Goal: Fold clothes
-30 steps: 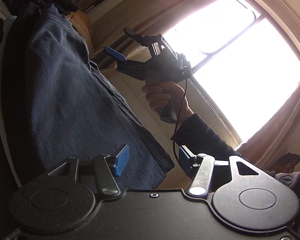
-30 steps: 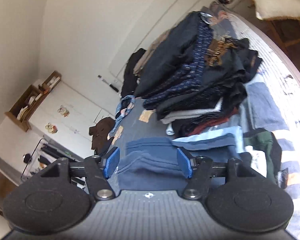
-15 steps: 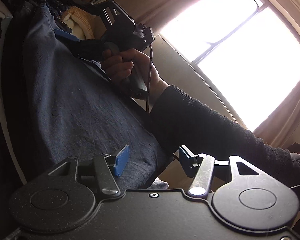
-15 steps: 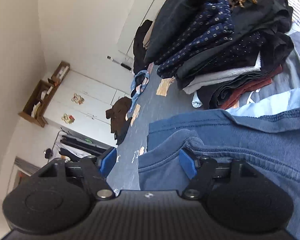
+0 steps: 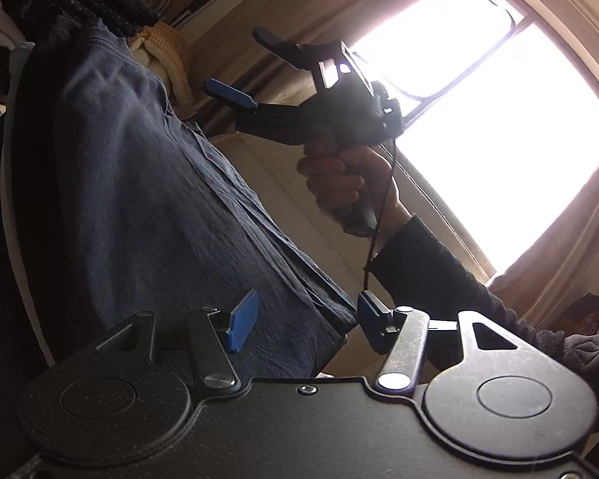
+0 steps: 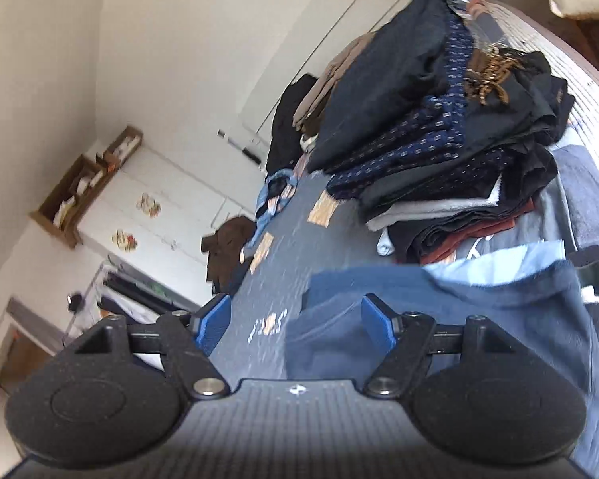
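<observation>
A blue garment [image 5: 139, 207] lies spread flat on the bed; in the right wrist view it is the folded blue cloth [image 6: 439, 307] just ahead. My left gripper [image 5: 307, 323] hovers at its near edge, jaws apart; the cloth runs under the left pad [image 5: 241, 321] and nothing is pinched. A hand holds my right gripper [image 5: 235, 64] raised off the garment's far side. Its jaws are opening and nothing is between them. In its own view the right gripper [image 6: 295, 325] stands over the bedcover, the garment's edge by its right pad [image 6: 377, 327].
A tall stack of folded dark clothes [image 6: 439, 139] stands on the bed beyond the garment, with more loose clothes [image 6: 275, 195] further back. White cupboards [image 6: 159, 215] line the far wall. A bright window [image 5: 499, 119] with curtains is to the right of the raised gripper.
Half a second ago the right gripper was down at the garment's far end. It has since lifted away and back, its jaws wider. The left gripper has not moved.
</observation>
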